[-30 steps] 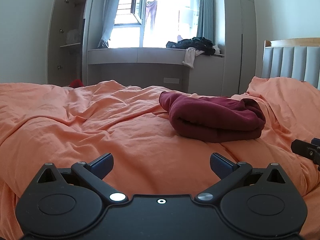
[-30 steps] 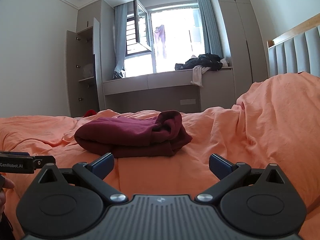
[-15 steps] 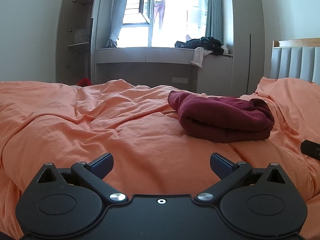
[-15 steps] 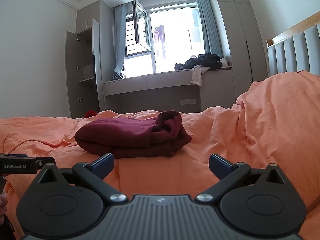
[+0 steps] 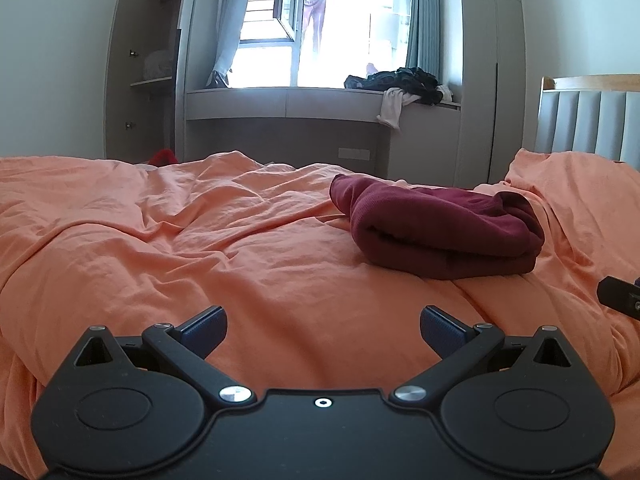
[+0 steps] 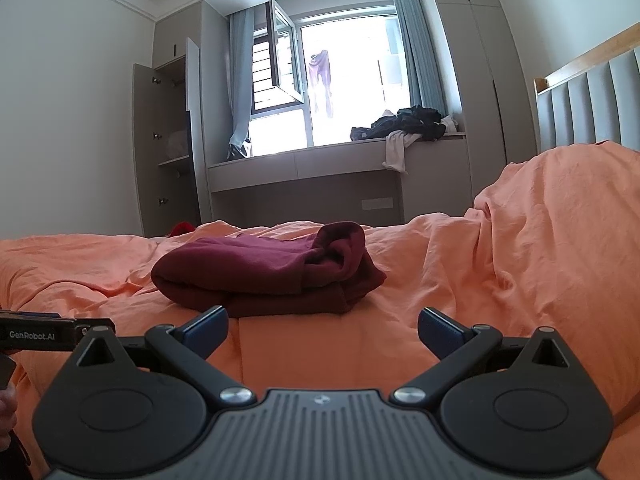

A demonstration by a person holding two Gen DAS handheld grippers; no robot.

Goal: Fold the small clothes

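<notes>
a dark red garment [image 5: 444,232] is seen lying folded into a thick, rounded bundle on a rumpled orange bedspread [image 5: 200,240], roughly in the middle of the bed. the left gripper [image 5: 323,326] is held low over the bedspread with its jaws spread wide and nothing between them; the bundle lies ahead of it and to its right, well apart from the blue fingertips [image 5: 204,326]. the right gripper [image 6: 322,326] is likewise held low with its jaws spread wide and empty, and the garment [image 6: 264,272] lies just beyond its left fingertip [image 6: 206,326], near but not touched. the bundle appears to be already folded, so the 2 tools are judged to be drawn back from it, either for a last tidying or because this piece is finished. from the left view the smooth folded edge and stacked layers are shown, and only a dark sliver of the other tool at the right border. from the right view the bunched, less tidy end of the bundle is shown instead, along with the side of the left tool bearing white lettering and a raised hump of bedspread [image 6: 560,220] at the right. in both views a window ledge with a heap of dark clothes [image 6: 404,126] is visible far behind.
</notes>
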